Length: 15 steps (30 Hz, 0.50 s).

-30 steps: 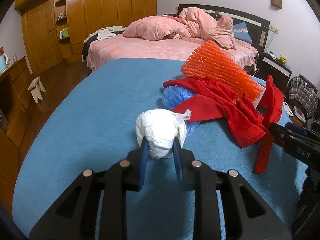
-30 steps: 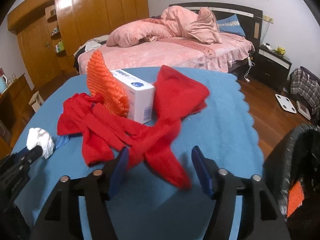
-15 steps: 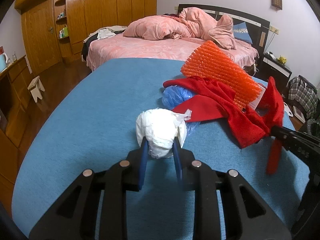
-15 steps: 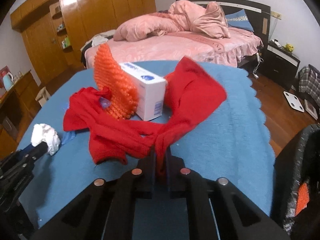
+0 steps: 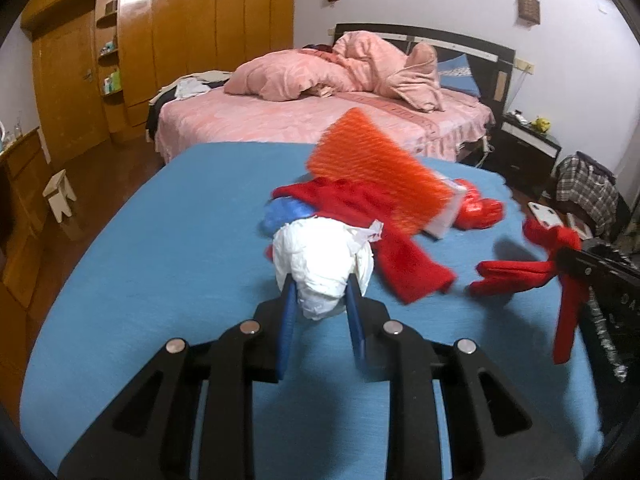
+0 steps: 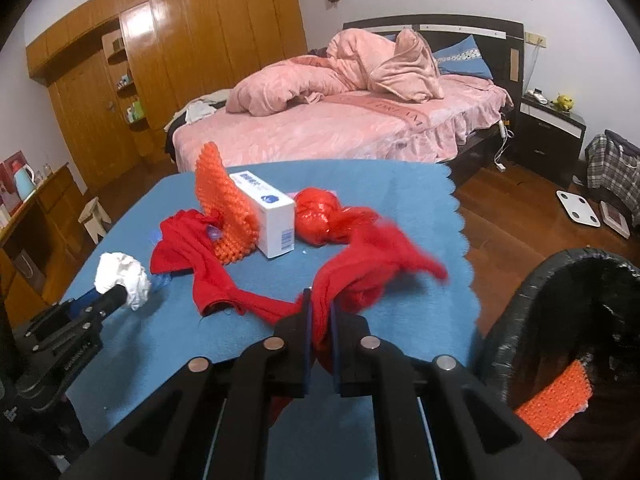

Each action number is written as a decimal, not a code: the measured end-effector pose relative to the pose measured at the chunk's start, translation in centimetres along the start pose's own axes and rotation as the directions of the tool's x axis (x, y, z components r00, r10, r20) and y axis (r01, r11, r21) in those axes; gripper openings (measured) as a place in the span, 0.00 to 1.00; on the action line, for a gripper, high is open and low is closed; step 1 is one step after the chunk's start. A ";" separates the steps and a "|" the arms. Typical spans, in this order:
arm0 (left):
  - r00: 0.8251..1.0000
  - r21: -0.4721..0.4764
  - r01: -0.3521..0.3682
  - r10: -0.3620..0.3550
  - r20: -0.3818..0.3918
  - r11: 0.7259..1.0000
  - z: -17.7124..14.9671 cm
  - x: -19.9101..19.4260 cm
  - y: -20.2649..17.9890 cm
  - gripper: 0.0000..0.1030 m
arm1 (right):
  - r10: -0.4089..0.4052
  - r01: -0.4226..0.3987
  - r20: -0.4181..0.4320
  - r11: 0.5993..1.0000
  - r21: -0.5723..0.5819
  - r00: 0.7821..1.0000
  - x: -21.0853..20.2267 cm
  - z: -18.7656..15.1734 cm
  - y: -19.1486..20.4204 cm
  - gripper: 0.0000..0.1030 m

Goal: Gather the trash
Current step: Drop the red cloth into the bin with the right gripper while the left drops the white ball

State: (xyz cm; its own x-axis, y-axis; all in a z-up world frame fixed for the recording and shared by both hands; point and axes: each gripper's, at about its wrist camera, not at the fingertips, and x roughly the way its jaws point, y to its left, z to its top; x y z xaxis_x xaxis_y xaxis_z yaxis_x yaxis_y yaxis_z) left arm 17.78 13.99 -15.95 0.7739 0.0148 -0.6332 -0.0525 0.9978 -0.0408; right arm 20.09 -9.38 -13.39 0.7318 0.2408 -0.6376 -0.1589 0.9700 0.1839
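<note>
My left gripper (image 5: 320, 284) is shut on a crumpled white plastic wad (image 5: 324, 256), held just above the blue table (image 5: 160, 260). In the right wrist view the same wad (image 6: 120, 276) sits at the left gripper's (image 6: 116, 296) tip. My right gripper (image 6: 320, 300) is shut on a red cloth (image 6: 368, 264), which hangs lifted off the table, its far end blurred. Behind lie another red cloth (image 6: 188, 248), an orange bubble sheet (image 6: 224, 216) leaning on a white box (image 6: 268, 208), a red plastic bag ball (image 6: 316, 216) and a blue bag (image 5: 284, 212).
A black bin (image 6: 520, 300) stands at the table's right edge, close to my right gripper, with an orange bubble piece (image 6: 556, 400) inside. Beyond the table are a pink bed (image 6: 340, 128), wooden wardrobes, a small stool (image 5: 60, 196) and bare wooden floor on the right.
The right gripper's jaws closed on the red cloth and pulled it up and back, uncovering the red bag ball. The left gripper rose slightly with the white wad.
</note>
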 end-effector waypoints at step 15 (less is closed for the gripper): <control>0.991 0.093 0.122 -0.126 0.035 0.988 1.8 -3.4 -8.2 0.23 | -0.057 0.055 0.068 0.998 0.032 0.996 -6.3 0.9 -4.0 0.08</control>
State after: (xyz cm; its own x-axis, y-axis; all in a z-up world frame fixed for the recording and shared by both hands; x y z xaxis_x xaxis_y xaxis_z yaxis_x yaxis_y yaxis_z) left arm 16.74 5.87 -12.08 0.7958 -0.1089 -0.5957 0.1014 0.9938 -0.0462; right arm 16.75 -14.85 -9.41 0.7832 0.1820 -0.5946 -0.0970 0.9803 0.1723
